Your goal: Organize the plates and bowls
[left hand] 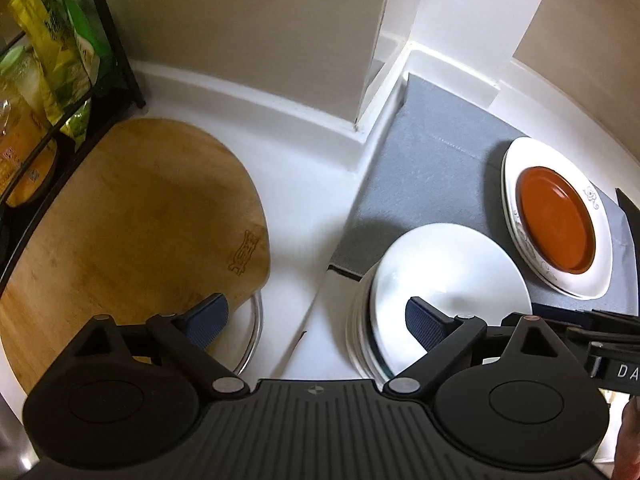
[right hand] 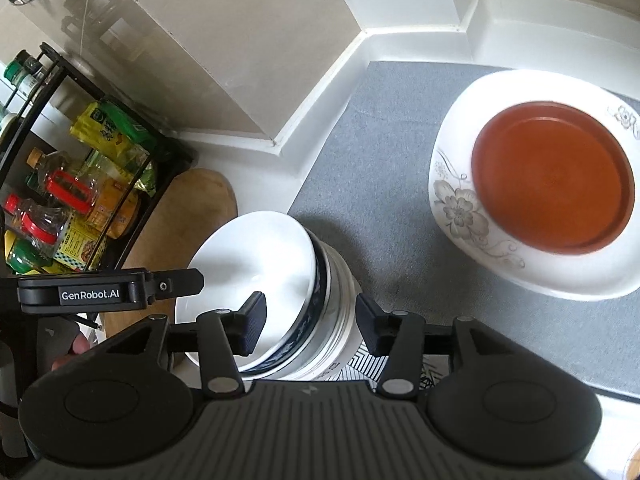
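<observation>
A stack of white bowls (left hand: 444,280) stands at the near edge of the grey mat (left hand: 432,168); it also shows in the right wrist view (right hand: 276,264). A brown plate (left hand: 556,220) lies on a flowered white plate (left hand: 600,276) at the right, also seen in the right wrist view as brown plate (right hand: 552,176) on white plate (right hand: 460,208). My left gripper (left hand: 316,320) is open and empty, its right finger over the bowl stack. My right gripper (right hand: 310,320) is open, its fingers either side of the stack's near rim.
A round wooden board (left hand: 132,232) lies on the white counter at the left, over a metal-rimmed lid (left hand: 256,332). A black rack (right hand: 80,184) with bottles and packets stands at the far left. A wall corner (left hand: 360,112) juts out behind the mat.
</observation>
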### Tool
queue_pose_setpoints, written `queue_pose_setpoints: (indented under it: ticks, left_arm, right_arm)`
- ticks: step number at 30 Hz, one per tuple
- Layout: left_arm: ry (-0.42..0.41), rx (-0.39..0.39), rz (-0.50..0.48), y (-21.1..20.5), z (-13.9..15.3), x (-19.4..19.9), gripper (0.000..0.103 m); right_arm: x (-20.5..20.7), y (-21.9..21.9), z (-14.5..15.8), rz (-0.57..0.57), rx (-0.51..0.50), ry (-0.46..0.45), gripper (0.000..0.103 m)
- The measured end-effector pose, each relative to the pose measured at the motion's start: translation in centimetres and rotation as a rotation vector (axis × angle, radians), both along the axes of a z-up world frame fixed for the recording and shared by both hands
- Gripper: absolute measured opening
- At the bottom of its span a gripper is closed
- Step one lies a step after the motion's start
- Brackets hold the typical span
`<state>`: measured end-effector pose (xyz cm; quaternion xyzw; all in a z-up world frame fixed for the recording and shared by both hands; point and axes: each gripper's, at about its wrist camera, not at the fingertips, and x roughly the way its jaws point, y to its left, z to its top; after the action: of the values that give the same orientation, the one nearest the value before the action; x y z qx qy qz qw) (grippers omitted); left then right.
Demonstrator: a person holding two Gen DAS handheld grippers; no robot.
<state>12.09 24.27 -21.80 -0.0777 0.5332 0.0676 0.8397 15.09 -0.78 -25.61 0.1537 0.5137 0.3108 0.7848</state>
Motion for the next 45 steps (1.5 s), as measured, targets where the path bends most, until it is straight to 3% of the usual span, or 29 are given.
queue_pose_setpoints:
  ticks: [12,16,23,27,30,33,35,40,45]
  left_arm:
    - [-0.022,-0.006,-0.1,-1.3,0.5,-0.4,0.096]
    - [-0.019,-0.087,-0.138,-1.2,-0.2,-0.2,0.096]
    - [0.029,-0.14,-0.162,-1.3,-2.5,0.4,0.096]
    - [0.119,-0.297,-0.112,0.2,-5.2,1.3,0.096]
    - [0.199,-0.433,-0.048,1.8,-7.6,1.8,0.088]
    - [0.223,-0.512,-0.03,3.0,-8.4,2.1,0.081]
    - [0.238,-0.572,-0.068,3.5,-8.4,2.8,0.061]
    - [0.266,-0.591,-0.112,3.7,-8.8,3.7,0.061]
    - [0.254,-0.549,-0.142,3.2,-7.9,3.7,0.056]
  right_arm:
    - [-0.3,0.1,-0.3,-0.003,-0.017,0.009,0.057]
    - [-0.3,0.3,-0.5,-0.009,-0.033,0.014,0.068]
    - [0.0,0.4,-1.9,-0.026,-0.001,0.077,0.07]
    - [0.7,0.4,-3.3,-0.047,0.036,0.122,0.07]
    - [1.2,0.3,-4.6,-0.066,0.075,0.164,0.07]
    - [1.7,-0.3,-6.2,-0.082,0.124,0.223,0.071]
    - [1.8,-0.9,-7.4,-0.101,0.168,0.277,0.071]
    - [1.4,-1.1,-8.3,-0.125,0.217,0.302,0.071]
    - [1.0,-1.0,-6.1,-0.098,0.14,0.209,0.053]
